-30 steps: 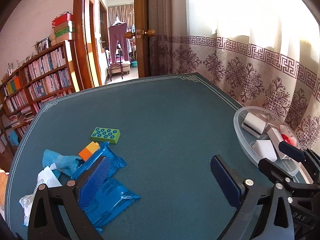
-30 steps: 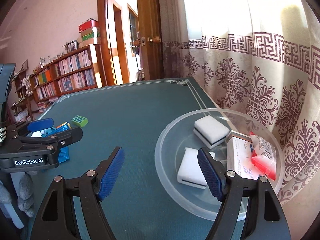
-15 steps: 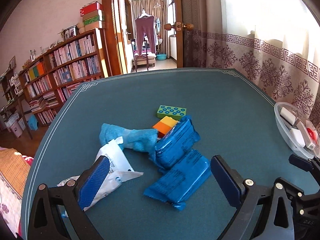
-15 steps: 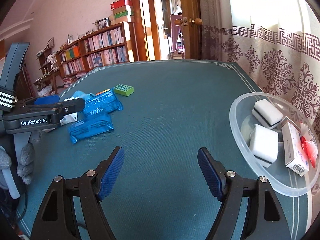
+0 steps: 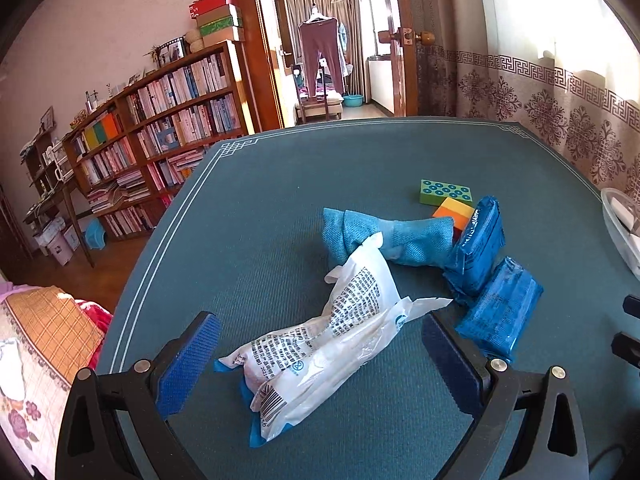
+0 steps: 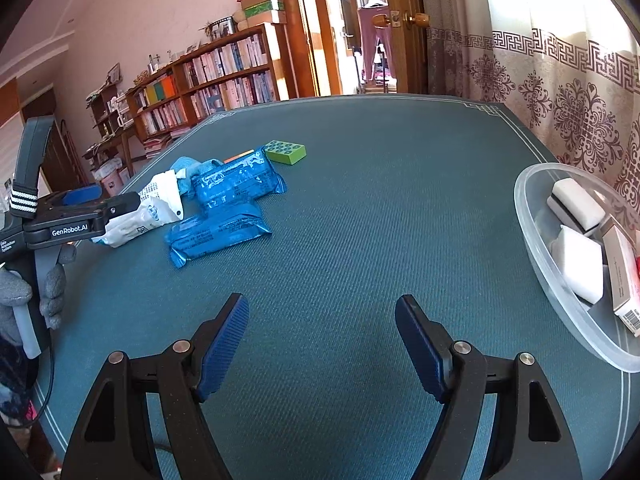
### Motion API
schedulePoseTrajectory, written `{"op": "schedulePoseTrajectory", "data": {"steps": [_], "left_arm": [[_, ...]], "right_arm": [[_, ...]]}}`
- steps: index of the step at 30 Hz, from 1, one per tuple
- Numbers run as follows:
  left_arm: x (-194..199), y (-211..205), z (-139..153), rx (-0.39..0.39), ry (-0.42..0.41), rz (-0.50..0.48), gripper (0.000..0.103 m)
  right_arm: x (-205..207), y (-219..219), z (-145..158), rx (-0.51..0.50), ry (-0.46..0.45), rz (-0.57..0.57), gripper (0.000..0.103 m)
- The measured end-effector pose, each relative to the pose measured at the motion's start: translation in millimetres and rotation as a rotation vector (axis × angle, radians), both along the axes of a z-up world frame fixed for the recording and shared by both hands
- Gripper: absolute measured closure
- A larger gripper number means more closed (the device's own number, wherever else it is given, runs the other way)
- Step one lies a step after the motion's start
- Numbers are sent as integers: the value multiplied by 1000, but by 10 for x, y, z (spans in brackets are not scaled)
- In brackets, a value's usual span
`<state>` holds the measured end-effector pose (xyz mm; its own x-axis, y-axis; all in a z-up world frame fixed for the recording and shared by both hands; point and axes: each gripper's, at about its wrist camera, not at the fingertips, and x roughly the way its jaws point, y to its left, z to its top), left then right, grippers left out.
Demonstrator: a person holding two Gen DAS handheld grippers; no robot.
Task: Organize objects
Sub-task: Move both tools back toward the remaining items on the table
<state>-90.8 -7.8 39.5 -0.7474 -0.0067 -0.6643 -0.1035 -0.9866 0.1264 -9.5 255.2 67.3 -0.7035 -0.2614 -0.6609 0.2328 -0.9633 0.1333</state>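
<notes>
Objects lie in a small pile on the left part of your green table (image 6: 360, 208), which has a ribbed cloth top. You can see one crinkly white plastic bag (image 5: 340, 340) with black print, lying right between the fingers of your left gripper (image 5: 316, 364). Its jaws are wide apart and hold nothing. Behind the bag lies one soft blue cloth (image 5: 384, 236), rolled up and knotted in the middle. Next to it are two shiny blue packets (image 6: 224, 204), flat and puffy, one leaning on the other. Past them sit one green block (image 5: 445, 192) with round dots on top and one orange block (image 5: 454, 214), both hard with square corners; the orange one touches a blue packet. Well apart from the pile, at the right edge of the table, stands one clear round plastic bowl (image 6: 560, 280). In it you can see two white sponges (image 6: 578, 200), one with a dark stripe along its side, and a small white box (image 6: 624, 276) with a bar code. Your right gripper (image 6: 320, 344) hovers over bare table with its jaws wide apart, holding nothing.
</notes>
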Motion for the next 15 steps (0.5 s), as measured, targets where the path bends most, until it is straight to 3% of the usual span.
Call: {"op": "schedulePoseTrajectory", "data": {"steps": [9, 15], "left_arm": [[-137, -209, -165, 79, -68, -23, 0], [-102, -161, -221, 63, -87, -41, 0]], "right_arm": [[-29, -47, -49, 3, -29, 13, 26], [-64, 20, -83, -36, -57, -4, 26]]}}
